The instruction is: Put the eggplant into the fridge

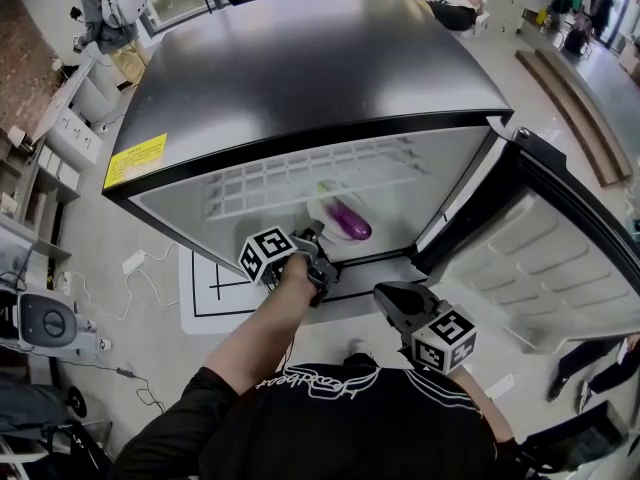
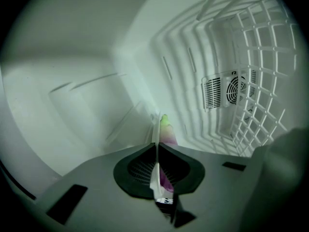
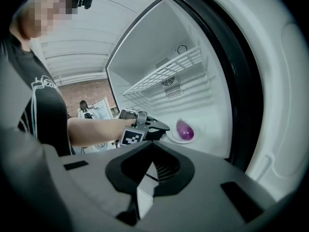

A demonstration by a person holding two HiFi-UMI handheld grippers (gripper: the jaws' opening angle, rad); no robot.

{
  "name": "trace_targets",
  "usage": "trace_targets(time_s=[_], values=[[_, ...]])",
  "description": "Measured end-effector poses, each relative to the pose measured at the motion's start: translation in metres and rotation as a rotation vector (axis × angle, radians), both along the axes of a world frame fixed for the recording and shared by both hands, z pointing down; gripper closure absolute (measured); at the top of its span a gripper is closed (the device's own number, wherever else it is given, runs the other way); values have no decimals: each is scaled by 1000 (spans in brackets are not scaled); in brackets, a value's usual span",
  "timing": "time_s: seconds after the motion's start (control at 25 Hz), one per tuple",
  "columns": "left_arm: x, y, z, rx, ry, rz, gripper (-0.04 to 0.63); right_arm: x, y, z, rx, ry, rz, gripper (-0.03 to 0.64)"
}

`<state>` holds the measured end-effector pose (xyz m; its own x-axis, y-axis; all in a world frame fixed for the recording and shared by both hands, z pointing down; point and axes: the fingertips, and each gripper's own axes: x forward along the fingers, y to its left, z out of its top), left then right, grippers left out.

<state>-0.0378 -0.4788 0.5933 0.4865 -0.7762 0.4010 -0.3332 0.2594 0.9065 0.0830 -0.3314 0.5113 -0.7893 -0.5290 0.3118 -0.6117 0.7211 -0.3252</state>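
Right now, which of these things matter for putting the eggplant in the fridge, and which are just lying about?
Part of the job: eggplant, its white plate, open fridge, left hand-held gripper shut on the plate's rim.

Just lying about: power strip on the floor, marked floor mat, wire shelf.

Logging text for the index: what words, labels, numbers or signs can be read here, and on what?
Yellow label on the fridge top: print too small to read.
White script on the black shirt: too blurred to read.
Marker cubes: square patterns only, no words.
No other text visible.
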Motion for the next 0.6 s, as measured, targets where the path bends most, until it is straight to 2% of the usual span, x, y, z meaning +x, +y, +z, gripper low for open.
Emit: trace_targets(time_s=[0.48,0.6], values=[[-4,-10,6,-25,-78,-32,574,6,-2,-1,0,-12,9,611],[-4,-11,11,-52,-92,-38,572,6,-1,-2,-4,-19,8,611]])
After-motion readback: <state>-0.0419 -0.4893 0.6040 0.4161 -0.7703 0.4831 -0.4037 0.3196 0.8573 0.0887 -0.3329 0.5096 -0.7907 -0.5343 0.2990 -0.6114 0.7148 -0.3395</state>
